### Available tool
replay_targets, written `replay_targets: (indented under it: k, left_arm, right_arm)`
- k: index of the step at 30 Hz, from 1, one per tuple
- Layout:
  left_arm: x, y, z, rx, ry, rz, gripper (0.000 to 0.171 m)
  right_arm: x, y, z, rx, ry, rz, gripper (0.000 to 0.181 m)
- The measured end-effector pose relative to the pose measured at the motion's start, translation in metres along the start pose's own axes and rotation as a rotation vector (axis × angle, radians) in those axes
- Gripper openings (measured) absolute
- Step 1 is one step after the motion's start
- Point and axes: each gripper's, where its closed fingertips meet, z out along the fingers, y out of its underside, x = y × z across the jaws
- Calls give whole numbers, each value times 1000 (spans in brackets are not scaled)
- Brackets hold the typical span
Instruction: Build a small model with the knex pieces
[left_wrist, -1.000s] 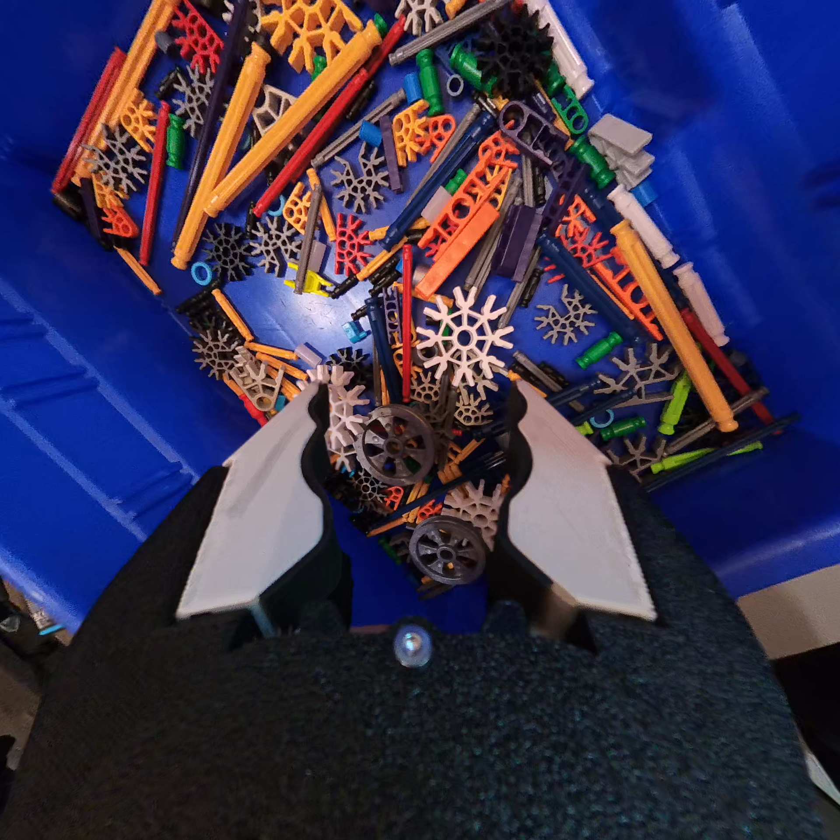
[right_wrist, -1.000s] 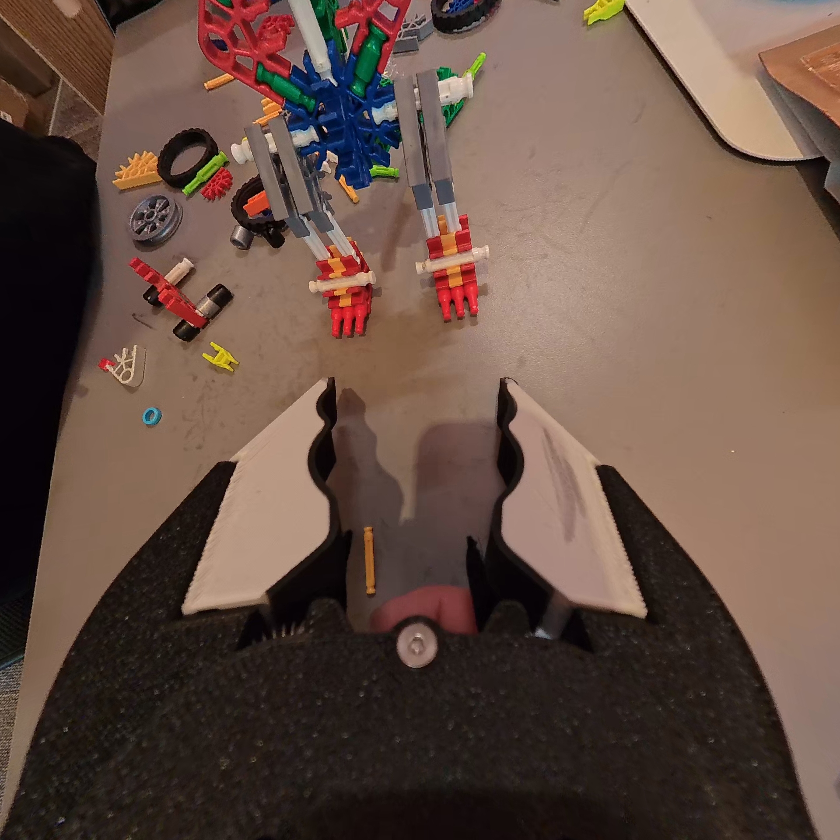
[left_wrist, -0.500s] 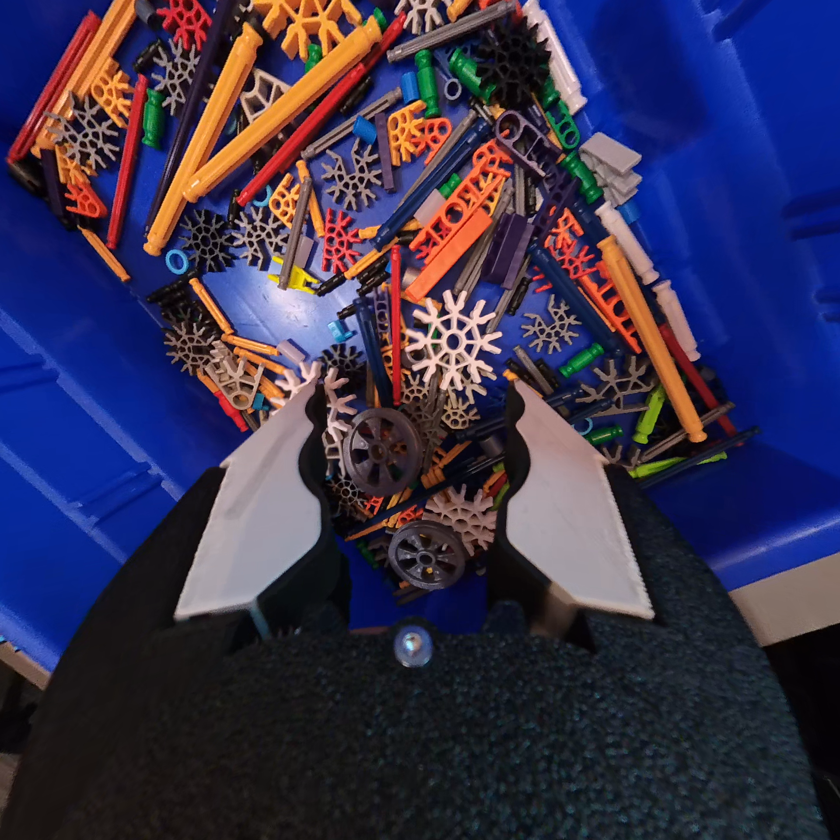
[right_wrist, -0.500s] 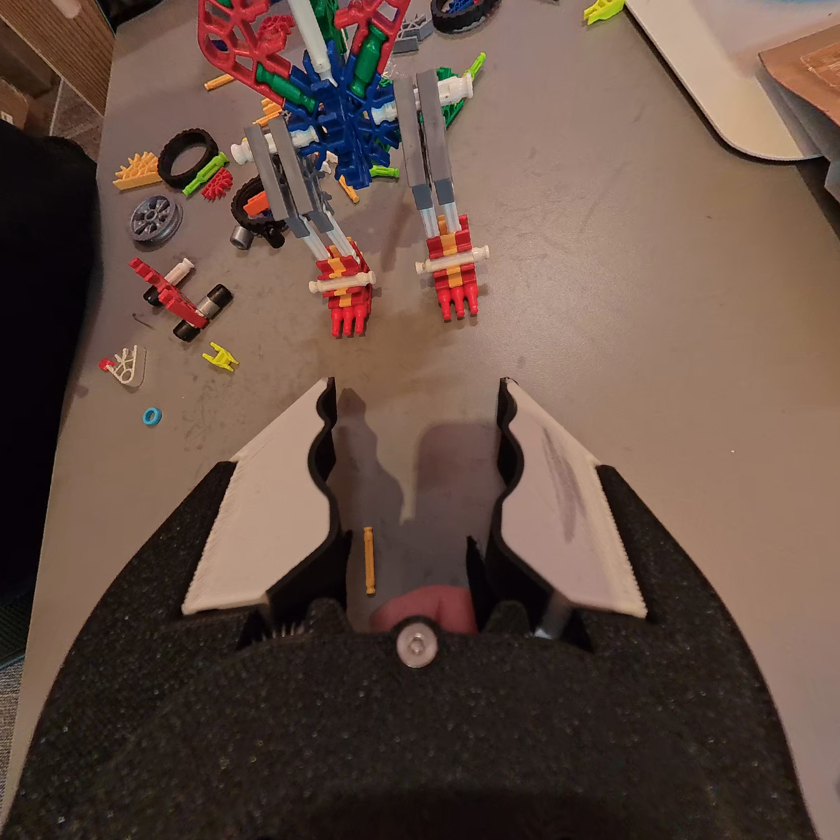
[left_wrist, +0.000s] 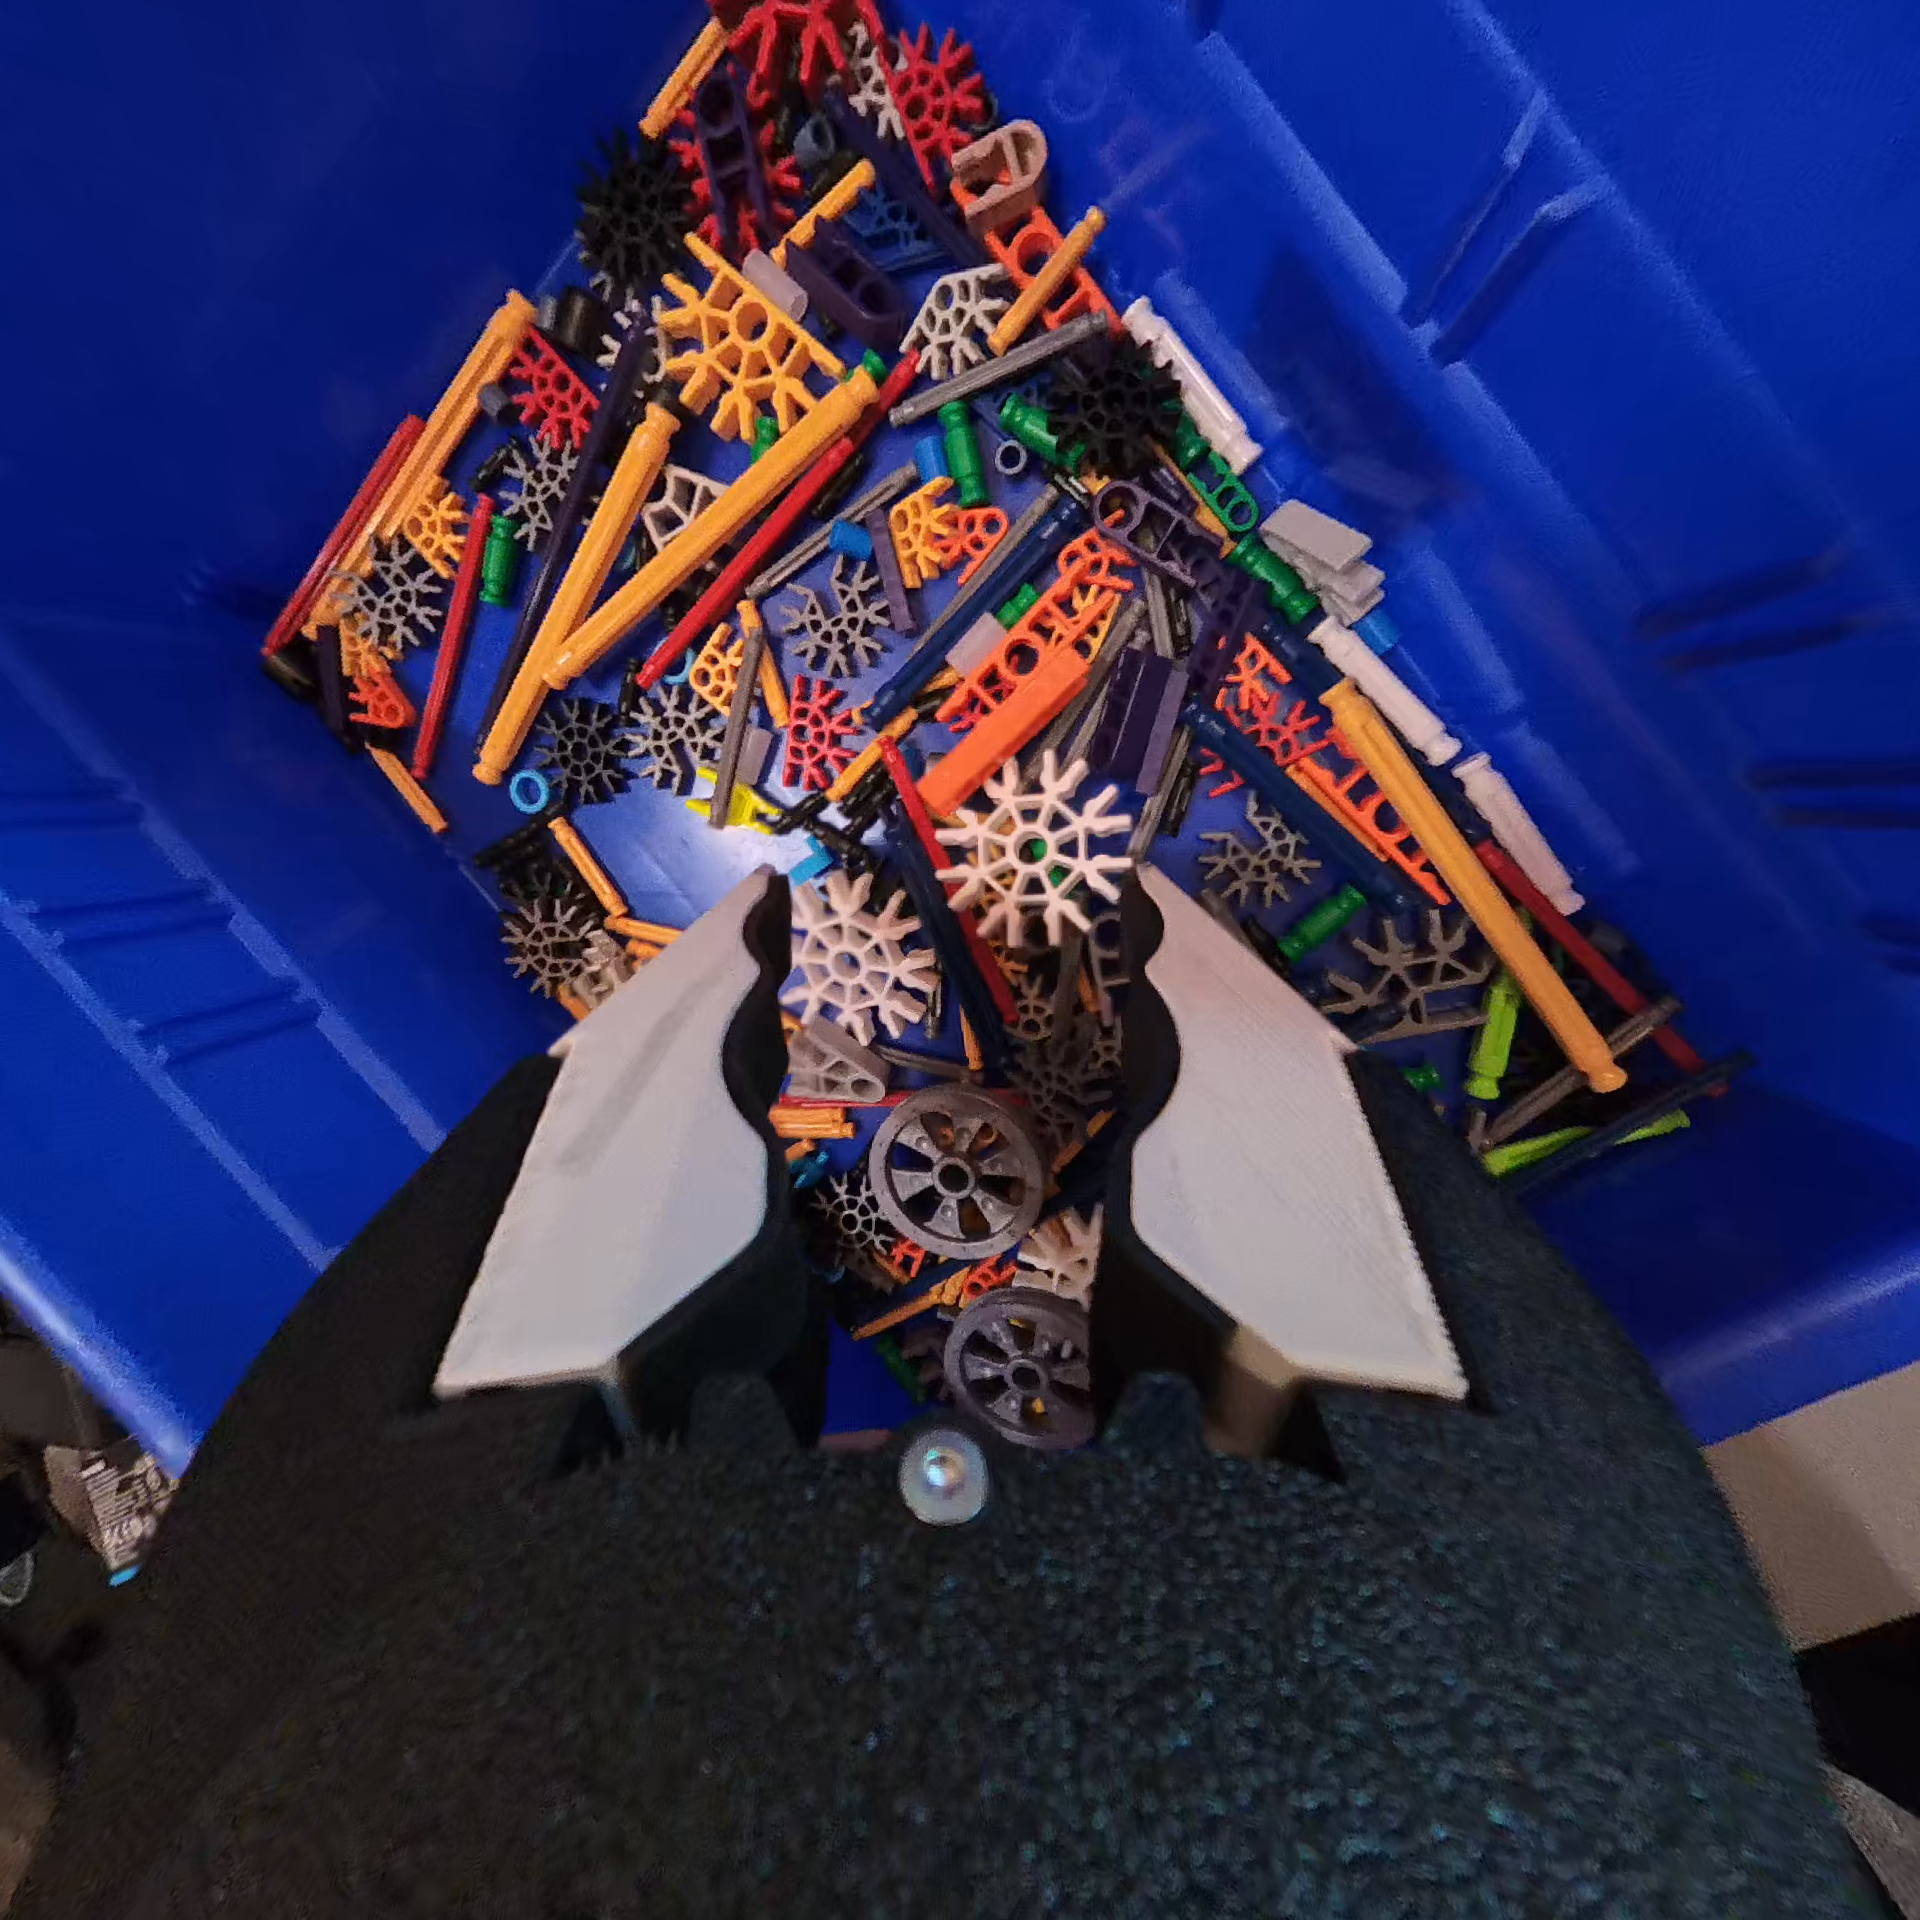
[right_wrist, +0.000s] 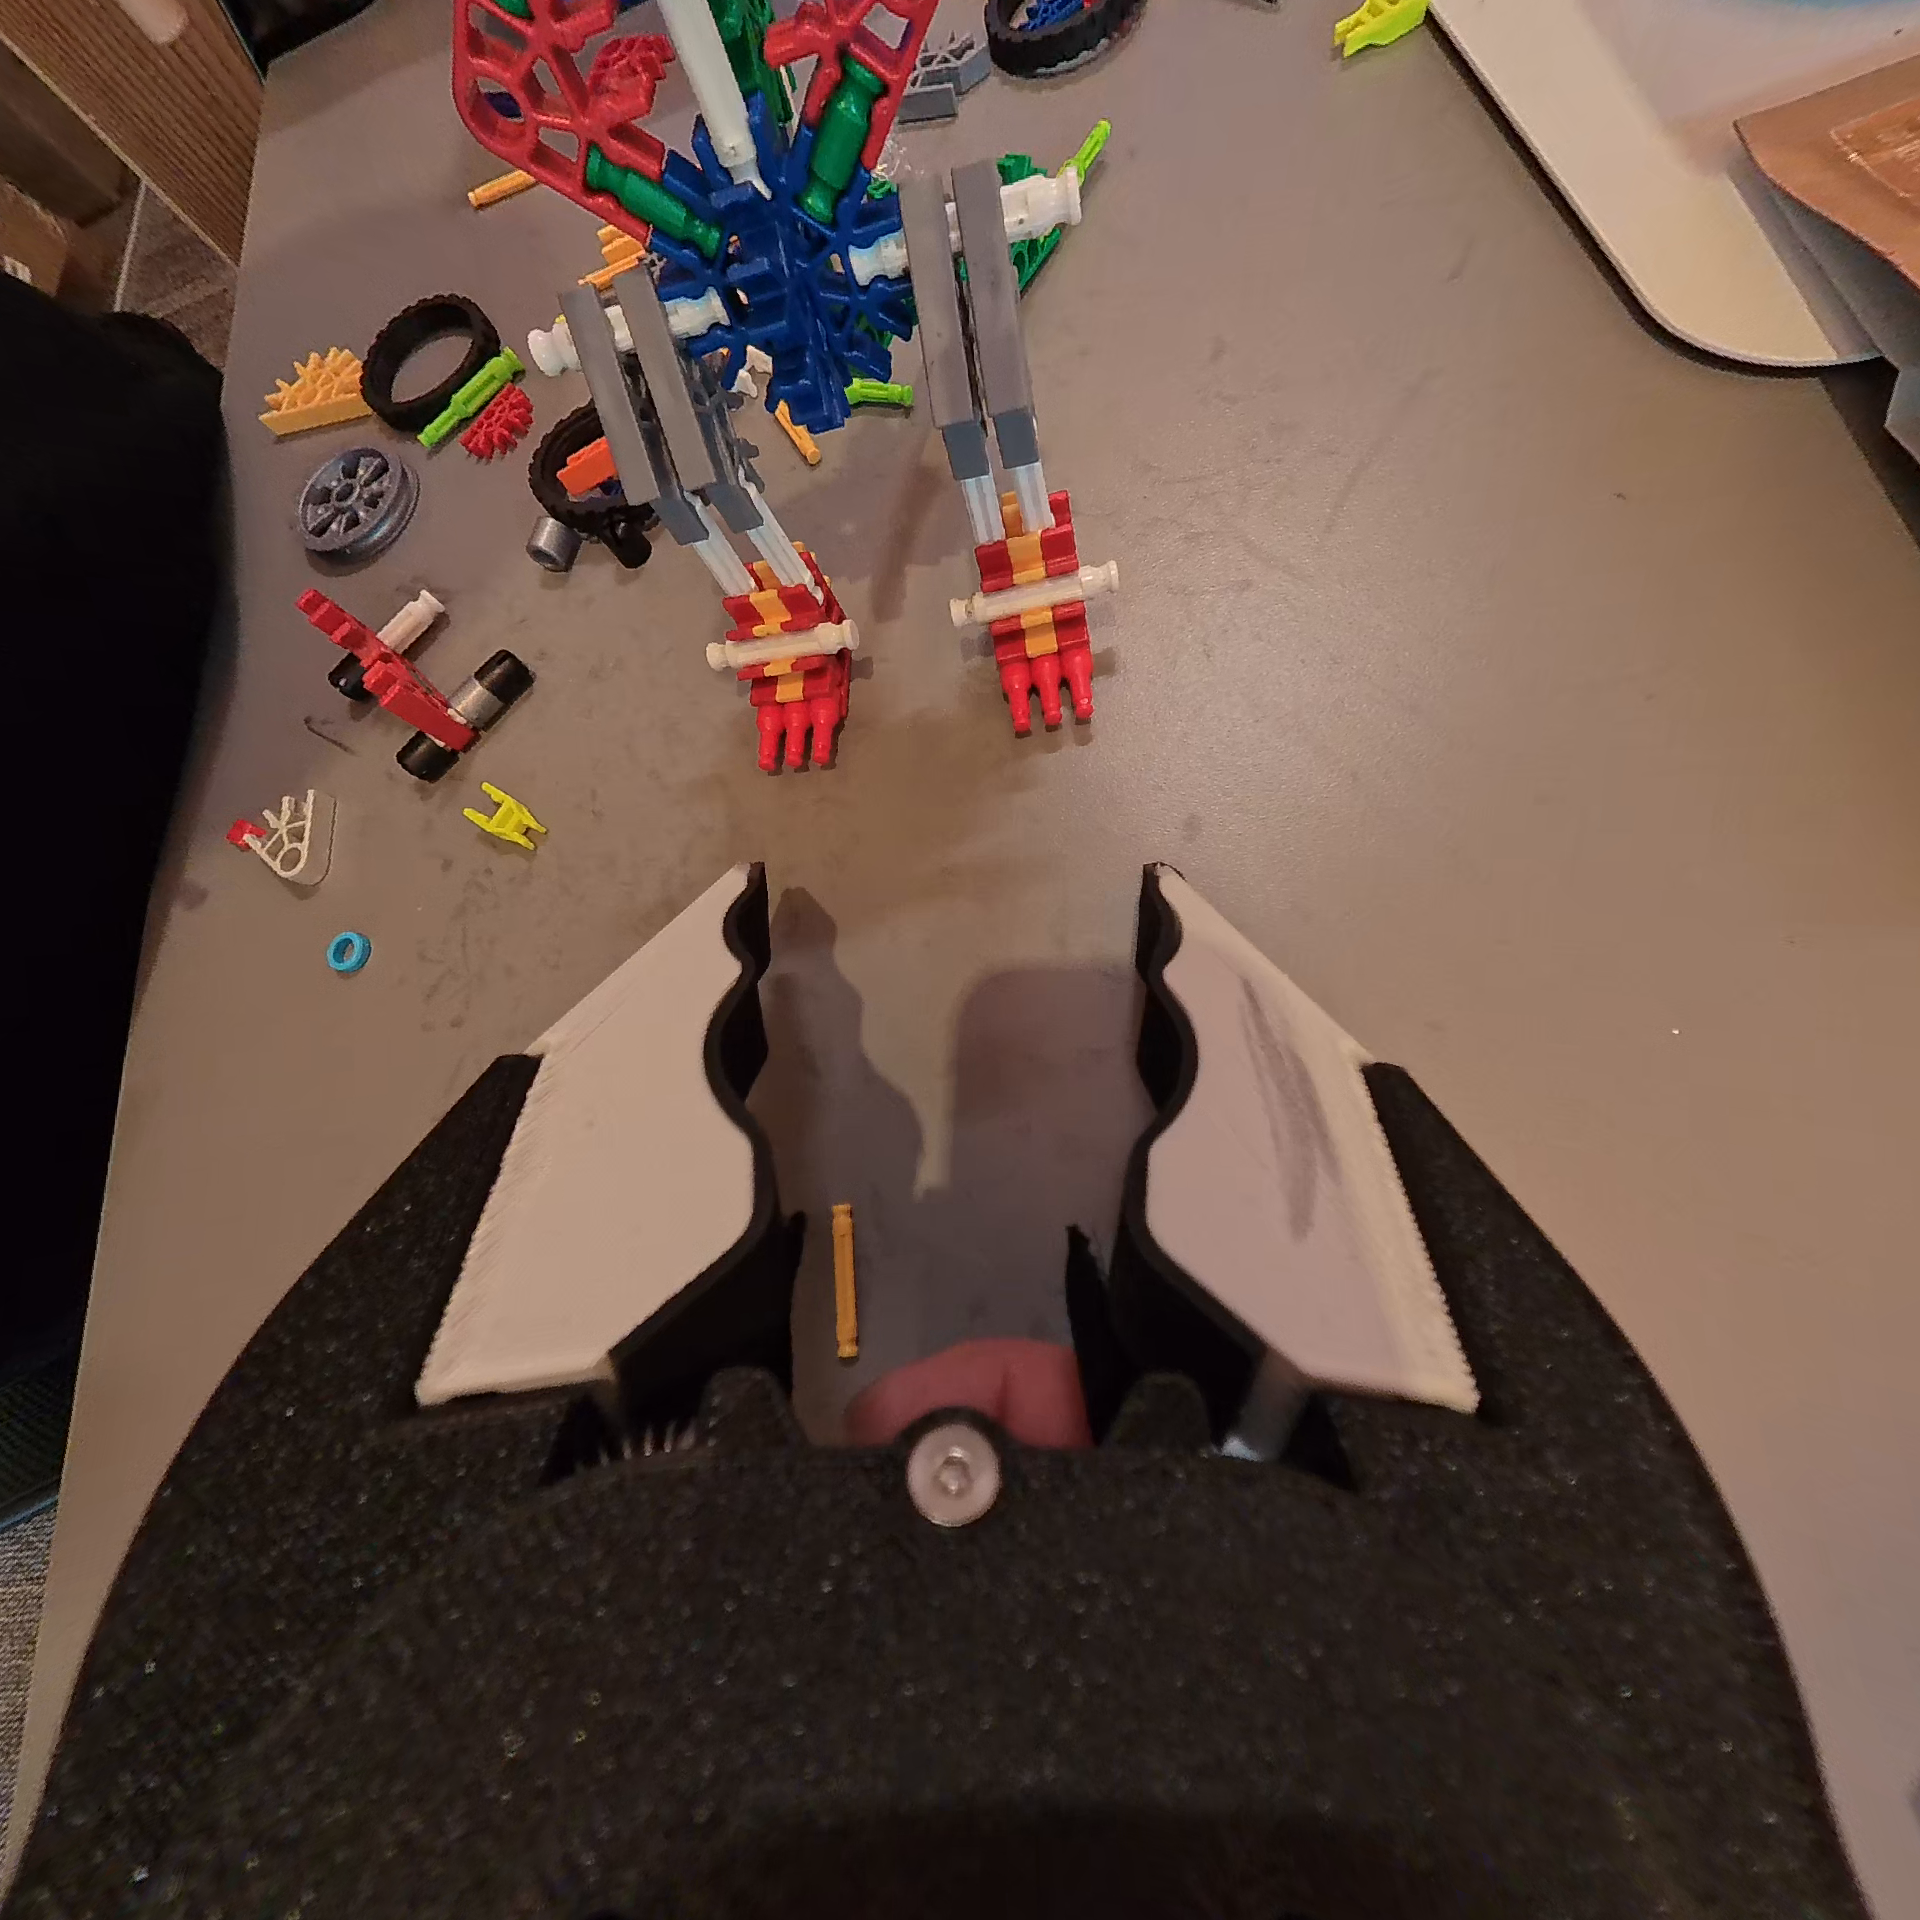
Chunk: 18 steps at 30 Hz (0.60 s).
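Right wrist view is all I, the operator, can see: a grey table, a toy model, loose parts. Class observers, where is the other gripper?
Observer: The left gripper hangs open over a blue bin of loose building pieces.
Operator: What lies nearest its fingers?
Observer: A white snowflake connector and a grey spoked wheel show between them; nothing is gripped.
Operator: Any other wheel?
Observer: Yes, a second grey wheel lies lower in the left wrist view, near the gripper's base.
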Motion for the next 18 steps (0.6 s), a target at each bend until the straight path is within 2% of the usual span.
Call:
replay_targets:
  k: [5,8,18]
  left_arm:
    - [13,-2,5,-3,47,24,56]
    - [18,-5,9,7,73,35,43]
    - [4,-9,4,30,5,29,42]
  right_arm:
    - [0,0,0,0,1,-1,71]
    - [0,0,0,1,-1,2,71]
    - [0,0,0,1,-2,3,71]
